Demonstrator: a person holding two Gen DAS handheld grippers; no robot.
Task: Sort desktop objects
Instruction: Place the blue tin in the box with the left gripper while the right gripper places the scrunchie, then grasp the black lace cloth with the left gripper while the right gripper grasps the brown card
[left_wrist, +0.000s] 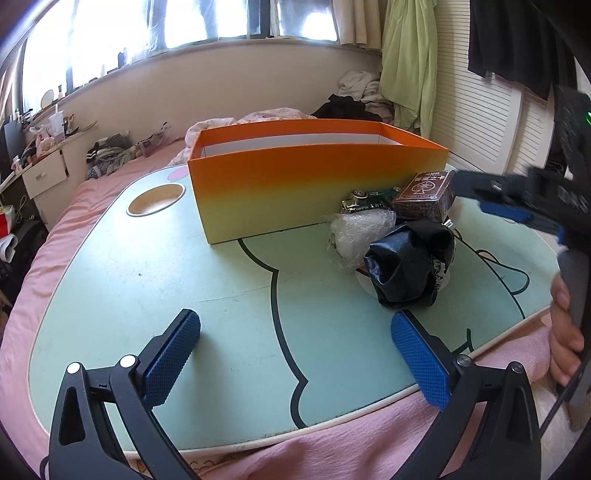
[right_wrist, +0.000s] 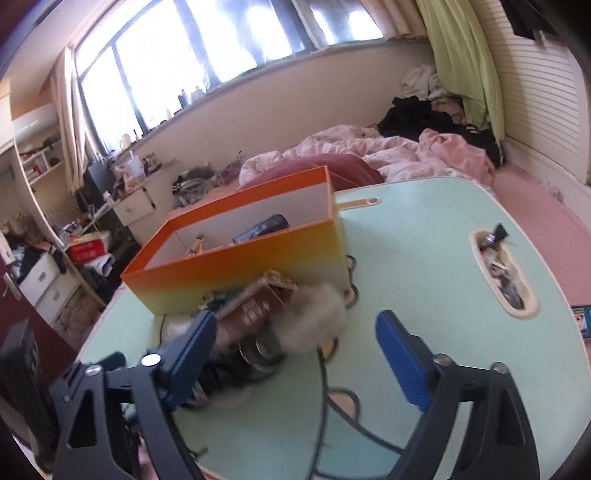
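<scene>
**Desktop objects bunched by the orange box, both hand-held grippers spread**

Desktop objects sit in a tight cluster on the mint-green counter (left_wrist: 229, 295), just in front of the right end of the orange box (left_wrist: 295, 184). From your left wrist view you can pick out a brown card pack (left_wrist: 424, 194), a small toy car (left_wrist: 365, 201) behind it touching the box wall, a wad of clear wrap (left_wrist: 354, 236) and a crumpled black bag (left_wrist: 410, 266) nearest you. What lies under the bag is hidden.

Your left hand-held gripper (left_wrist: 295, 358) hangs spread wide over bare counter, nothing between its pads. Your right hand-held gripper (left_wrist: 517, 210) enters that view from the right, blurred, with part of your hand (left_wrist: 565, 332) on its grip.

The right wrist view is smeared by motion: the card pack (right_wrist: 258, 306) and a pale fuzzy lump (right_wrist: 317, 317) are hard to make out. There your right hand-held gripper (right_wrist: 295, 350) stands open, its left pad close beside the pile; contact cannot be judged. Only this view looks into the box, showing a dark flat object (right_wrist: 262, 229) and a small figure (right_wrist: 195, 245), plus a slot (right_wrist: 532, 306) at the counter's right holding odds and ends.
</scene>
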